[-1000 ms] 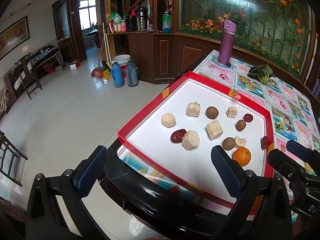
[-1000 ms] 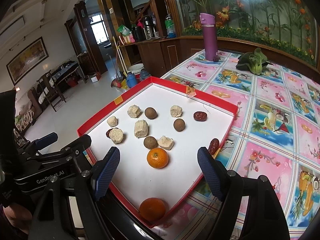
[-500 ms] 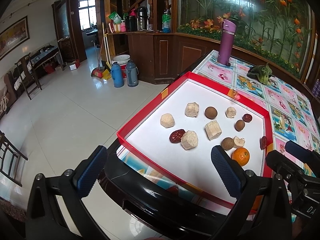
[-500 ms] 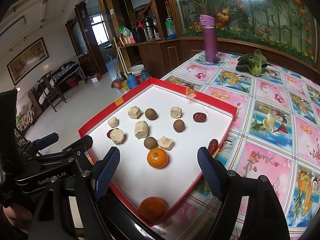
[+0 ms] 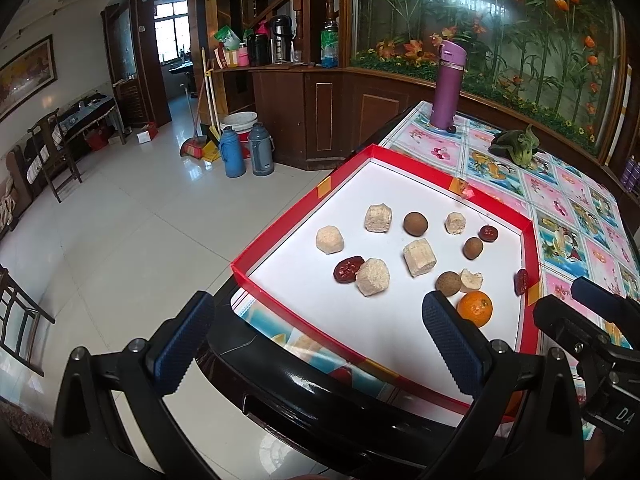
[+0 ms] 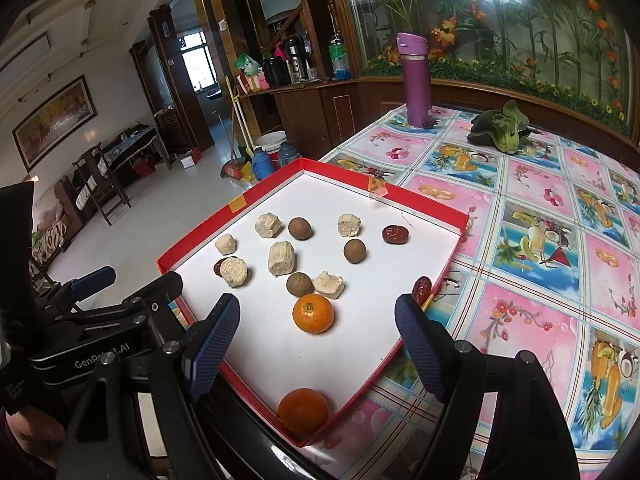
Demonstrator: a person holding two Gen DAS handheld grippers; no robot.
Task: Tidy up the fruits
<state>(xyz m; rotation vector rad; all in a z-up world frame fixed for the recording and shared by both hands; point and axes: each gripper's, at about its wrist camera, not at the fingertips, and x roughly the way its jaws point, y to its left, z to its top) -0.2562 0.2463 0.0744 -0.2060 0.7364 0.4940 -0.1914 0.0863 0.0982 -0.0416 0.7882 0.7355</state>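
Just beyond the gaping right tongs [image 6: 316, 344], an orange [image 6: 313, 313].

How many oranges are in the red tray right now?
2. One orange sits mid-tray just in front of the brown fruits; the other orange lies in the tray's near corner. None looks hidden.

Left gripper [image 5: 316, 336]: black plastic frame, two angled arms tipped with dark blue ribbed pads [image 5: 450, 346]; round silver screws [image 5: 497, 345] at the joints. Right gripper [image 6: 316, 346]: same build, blue textured pads, silver screws. White "GenRobot.AI" lettering [image 6: 102, 359] on the left unit's black body. Dark sleeve edge at lower left.
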